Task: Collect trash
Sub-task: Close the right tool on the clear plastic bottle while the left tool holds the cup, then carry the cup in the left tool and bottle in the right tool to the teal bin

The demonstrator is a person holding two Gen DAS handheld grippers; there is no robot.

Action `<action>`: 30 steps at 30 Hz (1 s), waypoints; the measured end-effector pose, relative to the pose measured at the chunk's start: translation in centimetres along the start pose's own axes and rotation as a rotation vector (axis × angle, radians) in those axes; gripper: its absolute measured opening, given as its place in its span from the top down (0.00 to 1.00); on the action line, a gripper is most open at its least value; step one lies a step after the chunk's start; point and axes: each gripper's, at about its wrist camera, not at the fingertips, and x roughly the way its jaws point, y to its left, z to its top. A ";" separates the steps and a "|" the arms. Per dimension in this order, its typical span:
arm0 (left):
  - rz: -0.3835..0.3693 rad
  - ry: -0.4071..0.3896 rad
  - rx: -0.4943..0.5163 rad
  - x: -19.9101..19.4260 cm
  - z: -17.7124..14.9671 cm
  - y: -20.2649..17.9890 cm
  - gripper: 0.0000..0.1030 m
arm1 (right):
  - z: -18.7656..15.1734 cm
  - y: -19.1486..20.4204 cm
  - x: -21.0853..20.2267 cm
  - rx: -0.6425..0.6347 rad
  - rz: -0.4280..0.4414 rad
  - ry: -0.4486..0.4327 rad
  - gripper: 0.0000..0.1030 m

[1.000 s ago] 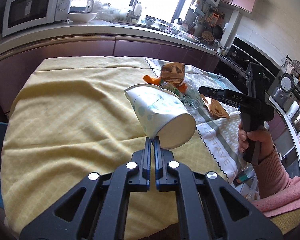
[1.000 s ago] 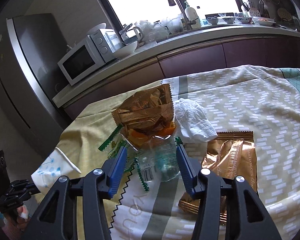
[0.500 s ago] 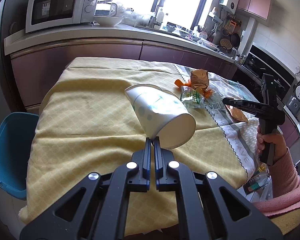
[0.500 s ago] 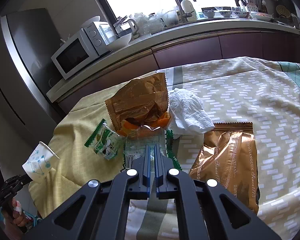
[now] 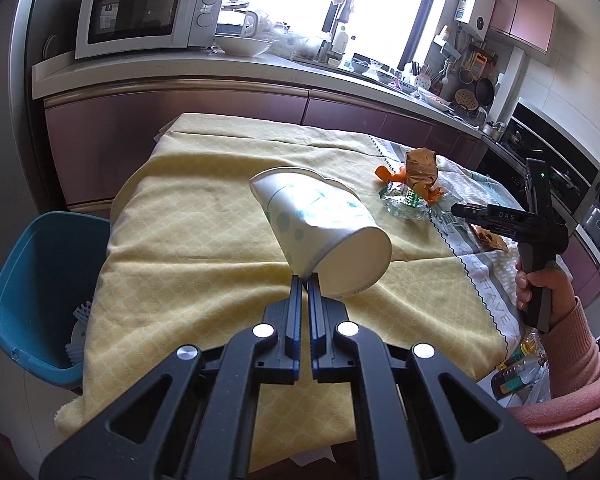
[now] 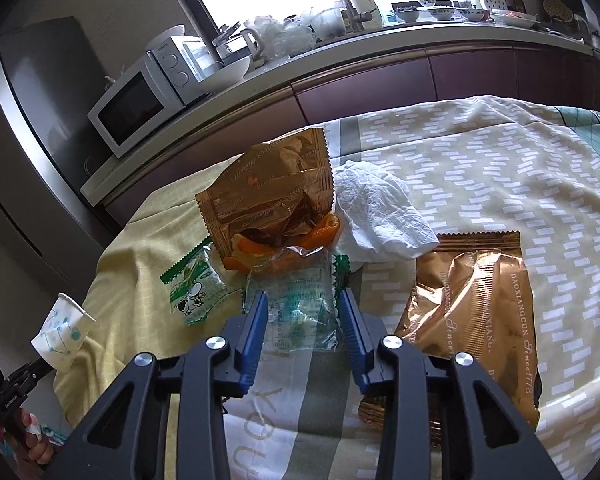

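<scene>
The left gripper (image 5: 305, 285) has its fingers pinching the rim of the paper cup (image 5: 320, 228), tilted in the air above the bench (image 5: 188, 232), presumably bound for the blue bin (image 5: 28, 292) at nine o'clock. The right gripper (image 6: 303, 312) has its fingers opening astride a clear wrapper (image 6: 296, 300), not pressing it.

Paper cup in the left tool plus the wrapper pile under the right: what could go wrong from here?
1. The left tool pinches only the paper cup rim edge; the tilted cup could slip out before reaching the blue bin.
2. The right tool is opening astride the clear wrapper, which lies flat; the fingers may skid over it.
3. The orange peel overlaps the wrapper's far edge and may get dragged.
</scene>
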 end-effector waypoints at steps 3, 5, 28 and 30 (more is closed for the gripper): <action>0.009 -0.005 -0.008 -0.4 -0.2 0.6 0.97 | -0.1 0.2 -0.2 -0.012 0.006 -0.001 0.89; 0.016 -0.009 -0.014 -0.6 -0.2 0.9 0.97 | -0.3 0.3 -0.5 -0.011 0.013 -0.010 0.90; 0.143 -0.076 -0.061 -5.0 -0.7 5.1 0.97 | -2.3 14.1 -1.1 -0.229 0.342 0.016 0.90; 0.157 -0.078 -0.070 -5.4 -0.8 5.6 0.97 | -2.3 15.5 -0.3 -0.249 0.368 0.033 0.90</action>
